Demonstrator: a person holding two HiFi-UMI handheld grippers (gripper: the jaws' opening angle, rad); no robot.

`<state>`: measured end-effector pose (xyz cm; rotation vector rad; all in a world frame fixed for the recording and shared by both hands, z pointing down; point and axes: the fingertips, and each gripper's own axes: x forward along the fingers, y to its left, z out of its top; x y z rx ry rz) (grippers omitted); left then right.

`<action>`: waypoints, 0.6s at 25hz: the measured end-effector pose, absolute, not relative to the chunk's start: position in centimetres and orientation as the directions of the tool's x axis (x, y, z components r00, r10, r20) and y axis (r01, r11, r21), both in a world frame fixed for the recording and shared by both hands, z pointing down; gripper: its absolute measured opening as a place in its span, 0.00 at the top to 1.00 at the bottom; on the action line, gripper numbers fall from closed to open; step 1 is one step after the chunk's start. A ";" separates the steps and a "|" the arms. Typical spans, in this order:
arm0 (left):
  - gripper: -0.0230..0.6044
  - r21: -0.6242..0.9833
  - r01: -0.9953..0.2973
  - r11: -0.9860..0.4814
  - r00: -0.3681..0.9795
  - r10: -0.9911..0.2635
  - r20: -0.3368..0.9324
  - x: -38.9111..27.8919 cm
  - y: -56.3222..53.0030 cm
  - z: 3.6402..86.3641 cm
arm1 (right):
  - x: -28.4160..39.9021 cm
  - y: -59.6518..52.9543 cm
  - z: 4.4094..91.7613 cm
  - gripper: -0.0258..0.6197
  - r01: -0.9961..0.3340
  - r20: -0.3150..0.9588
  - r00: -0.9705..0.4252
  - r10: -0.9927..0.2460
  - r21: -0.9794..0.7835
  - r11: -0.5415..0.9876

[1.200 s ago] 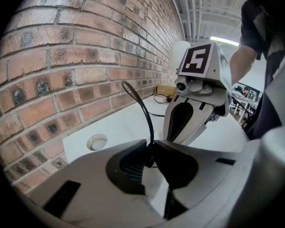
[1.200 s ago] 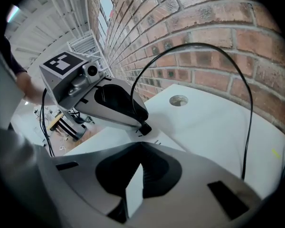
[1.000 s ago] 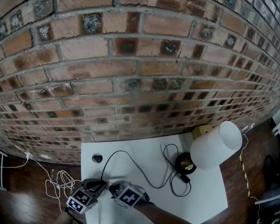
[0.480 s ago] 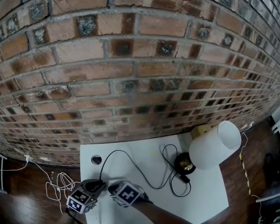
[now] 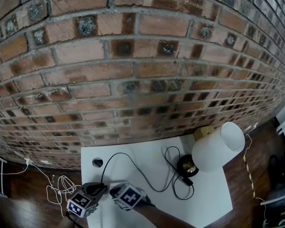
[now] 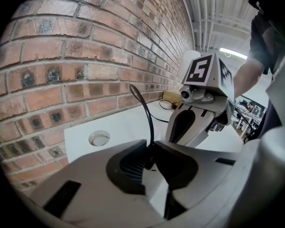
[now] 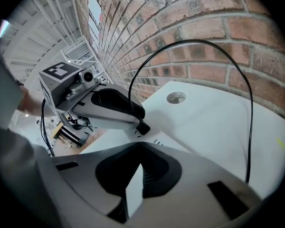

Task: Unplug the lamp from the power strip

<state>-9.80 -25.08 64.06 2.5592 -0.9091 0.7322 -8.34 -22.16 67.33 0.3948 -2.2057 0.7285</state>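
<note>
left claw (image 6: 149, 150): clamped on black plug (image 7: 142, 127) | right claw (image 7: 139, 146): jaws together, just right | desk (image 5: 147, 151): near-left edge

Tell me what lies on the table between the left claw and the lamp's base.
Head view: only the black cord, arcing from the left claw over bare white table to the lamp base. The right claw sits just beside that stretch.
</note>
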 end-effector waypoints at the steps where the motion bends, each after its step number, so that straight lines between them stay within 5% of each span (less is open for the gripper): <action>1: 0.87 0.139 -0.666 -0.733 0.662 -0.495 0.563 -10.0 -25.1 64.2 | -8.4 -22.2 67.3 0.96 -0.487 0.749 -0.660 -0.050 -0.376 0.788; 15: 0.87 0.138 -0.694 -0.707 0.646 -0.526 0.553 -10.6 -25.9 64.1 | -8.6 -22.4 67.1 0.96 -0.510 0.734 -0.677 -0.052 -0.417 0.753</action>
